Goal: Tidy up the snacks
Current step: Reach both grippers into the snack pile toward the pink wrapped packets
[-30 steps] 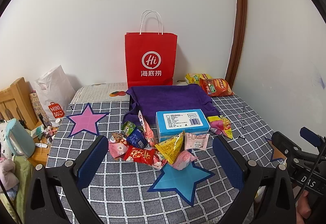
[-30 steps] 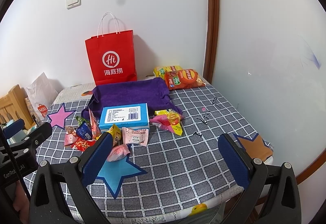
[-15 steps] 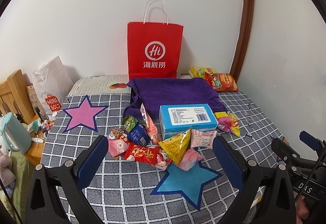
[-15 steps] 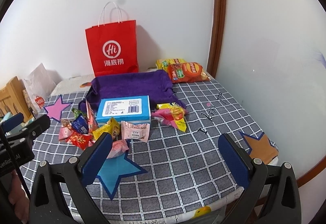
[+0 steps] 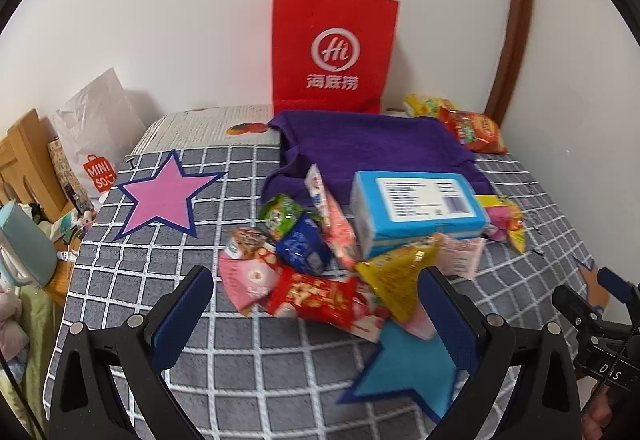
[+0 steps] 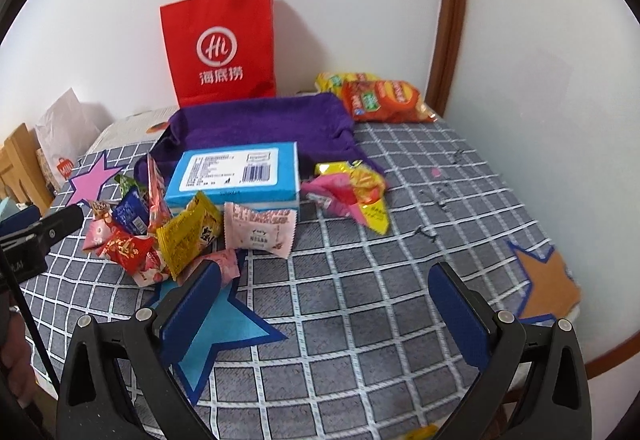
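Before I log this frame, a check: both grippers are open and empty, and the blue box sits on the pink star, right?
Not quite. The blue box rests against the front edge of the purple cloth, apart from the pink star, as the left wrist view shows. The rest holds: left gripper and right gripper are open and empty.

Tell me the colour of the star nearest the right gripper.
Light blue with a dark blue border: the blue star, clearest in the right wrist view.
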The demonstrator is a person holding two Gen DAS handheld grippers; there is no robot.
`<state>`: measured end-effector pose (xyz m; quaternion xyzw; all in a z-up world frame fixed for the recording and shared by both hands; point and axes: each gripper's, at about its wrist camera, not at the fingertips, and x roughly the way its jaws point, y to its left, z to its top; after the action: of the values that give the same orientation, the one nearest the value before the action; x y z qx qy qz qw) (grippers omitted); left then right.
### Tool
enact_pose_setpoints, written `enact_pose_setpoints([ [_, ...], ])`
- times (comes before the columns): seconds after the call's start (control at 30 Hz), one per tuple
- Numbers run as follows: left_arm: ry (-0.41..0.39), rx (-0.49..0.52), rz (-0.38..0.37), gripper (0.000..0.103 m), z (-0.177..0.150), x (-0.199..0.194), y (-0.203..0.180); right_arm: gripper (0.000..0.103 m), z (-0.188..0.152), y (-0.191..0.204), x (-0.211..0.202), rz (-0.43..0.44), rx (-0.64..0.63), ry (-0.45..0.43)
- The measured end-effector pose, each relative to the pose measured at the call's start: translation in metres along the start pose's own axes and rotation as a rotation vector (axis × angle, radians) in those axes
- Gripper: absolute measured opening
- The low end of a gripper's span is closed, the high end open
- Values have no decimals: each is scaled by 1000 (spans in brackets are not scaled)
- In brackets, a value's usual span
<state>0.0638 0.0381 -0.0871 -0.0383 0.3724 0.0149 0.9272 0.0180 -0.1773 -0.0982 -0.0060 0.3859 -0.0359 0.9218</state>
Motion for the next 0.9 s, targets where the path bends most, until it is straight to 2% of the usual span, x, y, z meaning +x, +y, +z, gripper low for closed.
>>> enact_pose_setpoints([
  [0.33, 30, -4, 27, 101, 10, 41, 33, 102, 9, 8, 74, 125, 61, 81],
  [0.63, 39, -3, 18, 101, 14, 61, 52, 102, 14, 38, 121, 141, -5, 144],
  [0.9, 58, -55, 12, 101, 14, 72, 71, 102, 16, 49, 152, 115, 18, 188],
])
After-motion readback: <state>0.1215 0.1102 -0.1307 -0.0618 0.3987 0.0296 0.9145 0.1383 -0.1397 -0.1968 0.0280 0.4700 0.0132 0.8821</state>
